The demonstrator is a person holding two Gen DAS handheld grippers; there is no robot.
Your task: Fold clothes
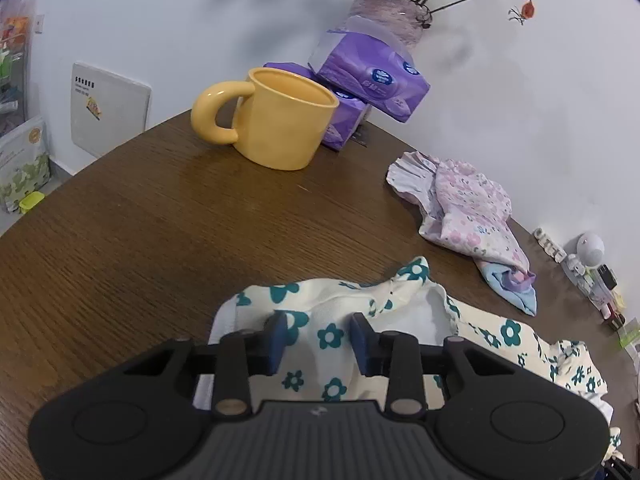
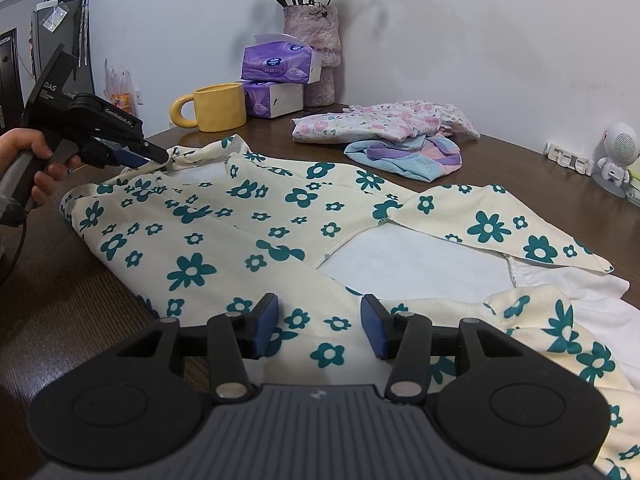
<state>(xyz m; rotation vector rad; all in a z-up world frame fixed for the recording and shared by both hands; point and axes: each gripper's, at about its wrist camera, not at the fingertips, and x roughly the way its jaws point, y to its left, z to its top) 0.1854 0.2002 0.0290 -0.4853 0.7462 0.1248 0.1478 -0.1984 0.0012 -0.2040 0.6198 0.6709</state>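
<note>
- Left wrist view: the left gripper [image 1: 319, 340] stands over a bunched edge of the cream garment with teal flowers [image 1: 332, 312]; its blue pads [image 1: 280, 338] sit part open with cloth rising between them, and whether they pinch it I cannot tell.
- Right wrist view shows that gripper, held in a person's hand [image 2: 30, 160], with its tip at the garment's far left corner.
- Right gripper [image 2: 319, 326] hovers over the garment's near edge, jaws about half open, pads apart, gripping nothing.
- That garment lies spread across the brown wooden table [image 2: 80, 320], white lining showing at a turned-back flap.
- Behind it lie a pink floral garment [image 2: 372, 124] and a blue-and-purple cloth [image 2: 404, 156].
- Yellow mug [image 2: 218, 108] stands beside stacked purple tissue packs [image 2: 280, 66], near the vase [image 2: 316, 52].
</note>
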